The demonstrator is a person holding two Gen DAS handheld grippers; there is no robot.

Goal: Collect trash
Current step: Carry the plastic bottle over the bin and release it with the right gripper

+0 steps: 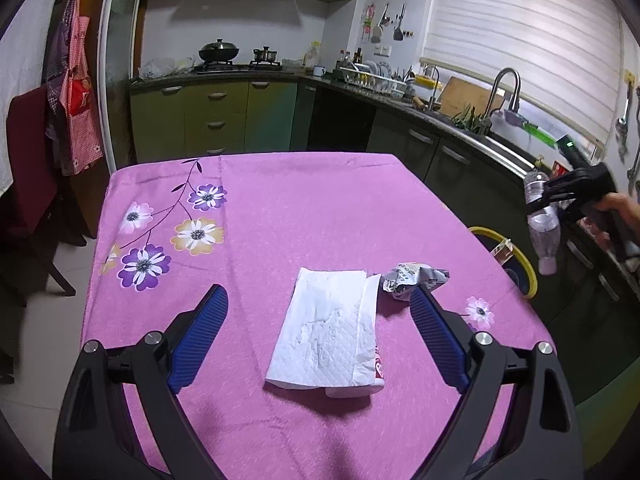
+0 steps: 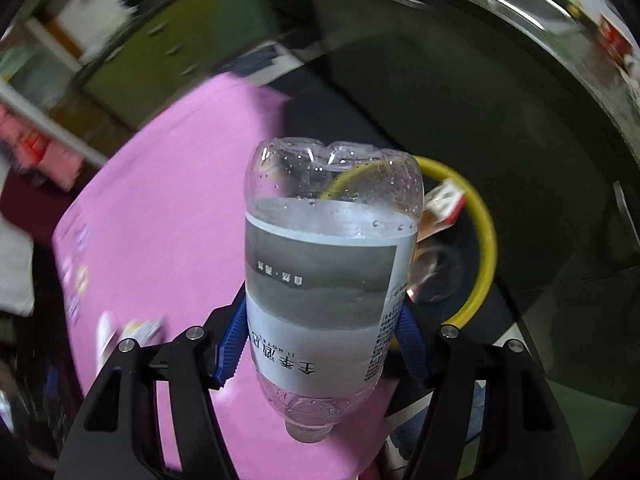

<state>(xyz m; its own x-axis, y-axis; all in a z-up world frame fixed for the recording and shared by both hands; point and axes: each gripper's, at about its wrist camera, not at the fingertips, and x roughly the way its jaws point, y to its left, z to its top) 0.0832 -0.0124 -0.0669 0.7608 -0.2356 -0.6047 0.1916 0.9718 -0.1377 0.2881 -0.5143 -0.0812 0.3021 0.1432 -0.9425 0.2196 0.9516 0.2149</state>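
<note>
My left gripper [image 1: 320, 300] is open above the pink tablecloth [image 1: 280, 208], its blue fingers on either side of a white paper napkin [image 1: 326, 324]. A small red-and-white wrapper peeks from under the napkin's near corner. A crumpled silver wrapper [image 1: 414, 276] lies beside the right finger. My right gripper [image 2: 320, 344] is shut on a clear plastic water bottle [image 2: 326, 280], held cap down. In the left wrist view the bottle [image 1: 541, 216] hangs off the table's right edge, above a yellow-rimmed bin [image 1: 520, 258]. The bin [image 2: 486, 240] holds a red-and-white carton.
Dark kitchen cabinets and a sink counter [image 1: 480, 136] run close along the right of the table. A dark red chair [image 1: 28, 184] stands at the left. The stove with pots [image 1: 236, 60] is at the back.
</note>
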